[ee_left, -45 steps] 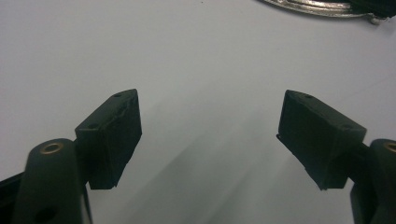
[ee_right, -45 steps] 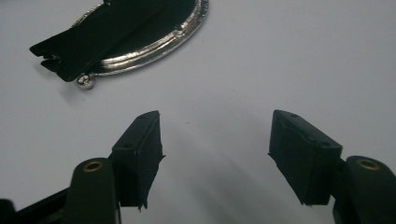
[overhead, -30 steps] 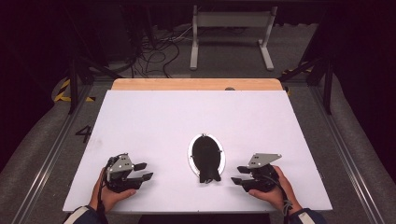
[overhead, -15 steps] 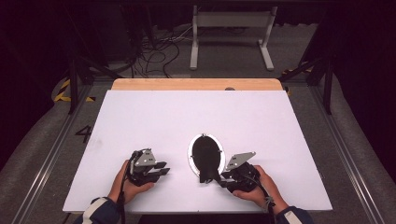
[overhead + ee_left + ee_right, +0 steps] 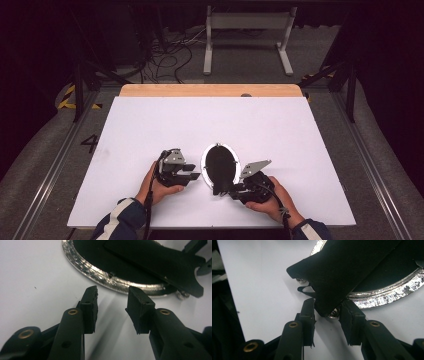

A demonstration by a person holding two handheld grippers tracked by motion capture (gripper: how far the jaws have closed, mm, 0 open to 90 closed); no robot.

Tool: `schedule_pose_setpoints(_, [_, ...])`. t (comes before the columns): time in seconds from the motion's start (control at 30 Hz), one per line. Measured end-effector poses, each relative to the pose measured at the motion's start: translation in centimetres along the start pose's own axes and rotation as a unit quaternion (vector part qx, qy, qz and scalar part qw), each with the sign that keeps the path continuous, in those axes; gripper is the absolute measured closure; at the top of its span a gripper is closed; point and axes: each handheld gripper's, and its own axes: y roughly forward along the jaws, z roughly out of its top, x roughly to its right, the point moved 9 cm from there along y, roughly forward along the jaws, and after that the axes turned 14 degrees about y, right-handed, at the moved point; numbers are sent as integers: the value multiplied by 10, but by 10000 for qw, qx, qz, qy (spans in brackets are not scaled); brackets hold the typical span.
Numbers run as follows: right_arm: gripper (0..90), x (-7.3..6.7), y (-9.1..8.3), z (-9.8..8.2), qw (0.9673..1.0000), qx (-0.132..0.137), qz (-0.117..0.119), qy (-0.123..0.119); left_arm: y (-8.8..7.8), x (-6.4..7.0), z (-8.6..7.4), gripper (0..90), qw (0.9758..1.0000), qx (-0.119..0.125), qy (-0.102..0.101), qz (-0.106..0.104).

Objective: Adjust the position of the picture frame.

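Your jaws are doing two different jobs. The right gripper (image 5: 327, 307) has just been closing and is now pinching the pointed lower tip of the black prop leg (image 5: 352, 267), with one pad against each side of it beside a small bright screw (image 5: 334, 313). The left gripper (image 5: 112, 293) has just been opening. It is standing partly open with nothing between the pads, which are resting just short of the silver rim (image 5: 100, 277).

The oval frame (image 5: 220, 162) is lying face down on the white table (image 5: 300, 130), near your edge and between your two hands. Its dark back is facing up and the prop leg is lying along it towards you.

The step in hand looks like swinging that leg out from the back, so these are the things to watch:

- You are holding only the very tip of the leg, and that grip looks thin. Try sliding the right pads a little further onto the leg before you pull, and keep them off the screw.
- The frame is light and is likely to slide or tip as the leg is lifting. Bring the left gripper onto the rim and pin it, either by pressing down on it or by closing over its edge.
- Lift along the leg's own hinge arc rather than dragging it sideways.
- Keep the pull slow, since the far end of the leg is hidden.
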Motion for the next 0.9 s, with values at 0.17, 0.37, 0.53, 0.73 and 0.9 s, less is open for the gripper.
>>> schedule_pose_setpoints(0.17, [601,2,-3,5,9950,325,621,709,3,-1,-1,575,9999,-101,79,-9])
schedule_pose_setpoints(0.37, [558,1,-1,10,9855,422,1142,1183,5,1,-2,556,9997,-168,180,-10])
schedule_pose_setpoints(0.53, [478,7,0,18,9631,576,1779,1936,6,1,-2,541,9997,-160,180,2])
schedule_pose_setpoints(0.73, [494,12,6,30,9429,654,2147,2463,7,0,-2,527,9998,-148,159,4])
schedule_pose_setpoints(0.9, [495,14,12,39,9338,724,2268,2672,7,-1,-1,515,9998,-140,156,5])
